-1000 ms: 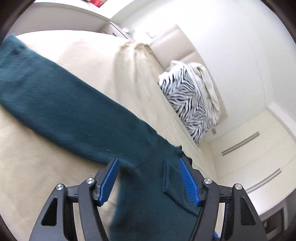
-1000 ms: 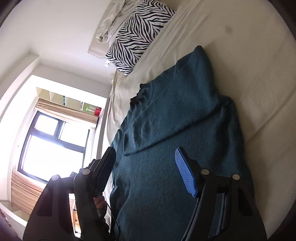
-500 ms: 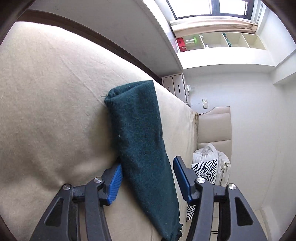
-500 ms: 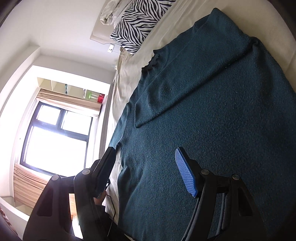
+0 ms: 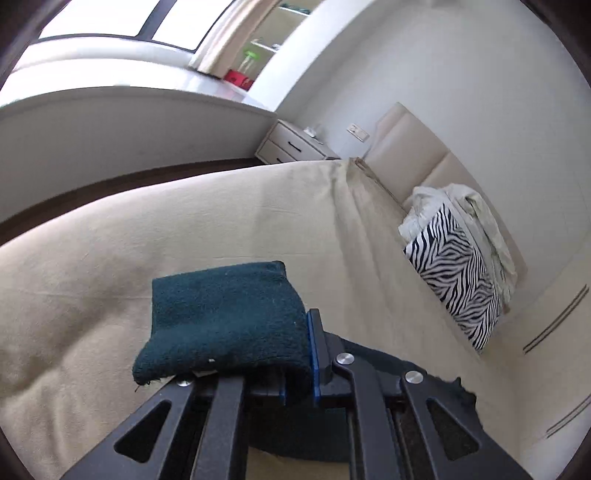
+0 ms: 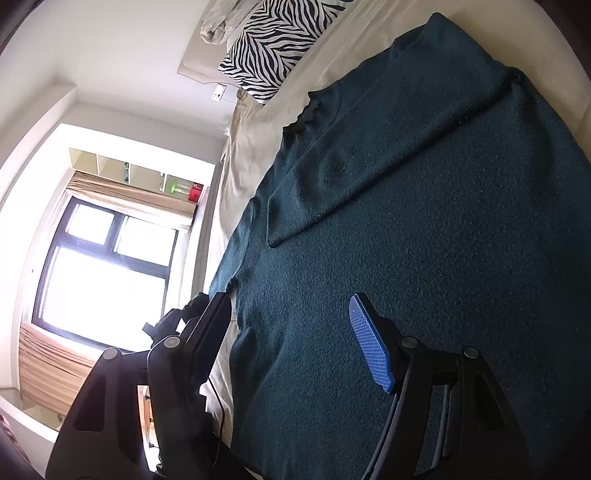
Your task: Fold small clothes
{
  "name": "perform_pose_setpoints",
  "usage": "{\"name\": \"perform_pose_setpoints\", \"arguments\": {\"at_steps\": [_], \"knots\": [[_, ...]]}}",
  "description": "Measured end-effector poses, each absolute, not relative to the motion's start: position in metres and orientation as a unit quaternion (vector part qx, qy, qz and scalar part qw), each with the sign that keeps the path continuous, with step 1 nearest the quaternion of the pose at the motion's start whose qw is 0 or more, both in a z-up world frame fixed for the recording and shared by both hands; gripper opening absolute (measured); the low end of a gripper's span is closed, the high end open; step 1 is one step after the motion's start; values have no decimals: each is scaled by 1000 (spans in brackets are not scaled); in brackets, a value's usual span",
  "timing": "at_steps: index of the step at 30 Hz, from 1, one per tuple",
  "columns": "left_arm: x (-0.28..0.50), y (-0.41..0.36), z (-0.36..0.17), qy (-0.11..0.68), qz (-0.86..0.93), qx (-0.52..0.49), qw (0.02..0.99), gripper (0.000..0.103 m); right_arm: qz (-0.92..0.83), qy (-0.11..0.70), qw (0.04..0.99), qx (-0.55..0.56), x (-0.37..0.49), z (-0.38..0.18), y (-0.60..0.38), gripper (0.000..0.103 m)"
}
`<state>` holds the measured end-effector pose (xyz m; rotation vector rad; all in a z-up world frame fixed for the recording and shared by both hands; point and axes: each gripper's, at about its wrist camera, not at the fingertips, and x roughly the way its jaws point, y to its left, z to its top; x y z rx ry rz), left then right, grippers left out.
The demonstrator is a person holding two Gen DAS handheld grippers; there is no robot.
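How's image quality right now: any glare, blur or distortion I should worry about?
Left wrist view: window blown out, upper background slightly smeared, sleeve cuff sharp. Right wrist view: window glares white, sweater evenly lit and sharp. Both show fisheye bending and dark corners.

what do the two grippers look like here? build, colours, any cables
Both look the same build: matte black linkage arms with triangular cut-outs and silver pivot pins, carrying blue ribbed pads. On the left gripper only the pads' blue edges show. On the right gripper one pad faces the camera, showing fine cross-hatching; the other finger reads black. A thin black cable hangs below it.
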<state>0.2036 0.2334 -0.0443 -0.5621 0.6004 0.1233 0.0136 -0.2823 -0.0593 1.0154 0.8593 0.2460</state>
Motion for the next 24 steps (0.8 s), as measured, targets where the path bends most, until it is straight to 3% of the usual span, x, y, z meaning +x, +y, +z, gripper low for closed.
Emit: {"name": "perform_pose_setpoints", "arguments": {"at_steps": [4, 8, 19, 24], "knots": [[211, 98, -25, 299, -17, -29, 954, 11, 119, 392, 784, 466, 17, -54, -279, 66], [198, -8, -57, 309, -61, 162, 935, 11, 120, 395, 782, 468, 27, -53, -274, 66], [161, -56, -85, 251, -39, 342, 905, 15, 130, 432, 785, 425, 119, -62, -235, 66], [140, -83, -94, 191, -45, 437, 878, 15, 129, 396, 784, 460, 126, -58, -248, 66]]}}
